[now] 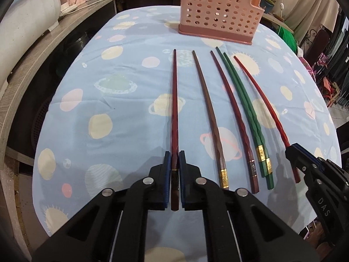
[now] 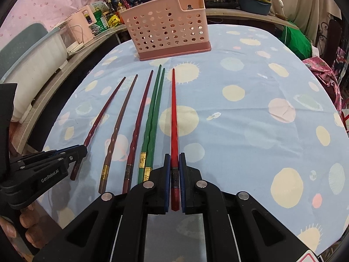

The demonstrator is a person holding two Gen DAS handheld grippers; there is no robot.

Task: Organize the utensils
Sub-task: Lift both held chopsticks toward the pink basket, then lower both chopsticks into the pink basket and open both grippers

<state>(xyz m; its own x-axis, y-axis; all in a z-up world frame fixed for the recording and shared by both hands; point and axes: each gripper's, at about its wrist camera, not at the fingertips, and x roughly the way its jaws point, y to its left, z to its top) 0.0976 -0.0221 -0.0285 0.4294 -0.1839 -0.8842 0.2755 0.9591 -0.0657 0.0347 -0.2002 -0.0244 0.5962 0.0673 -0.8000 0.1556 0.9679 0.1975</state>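
chopsticks (image 1: 220,111) abreast, holder (image 1: 218,15) seemingly behind
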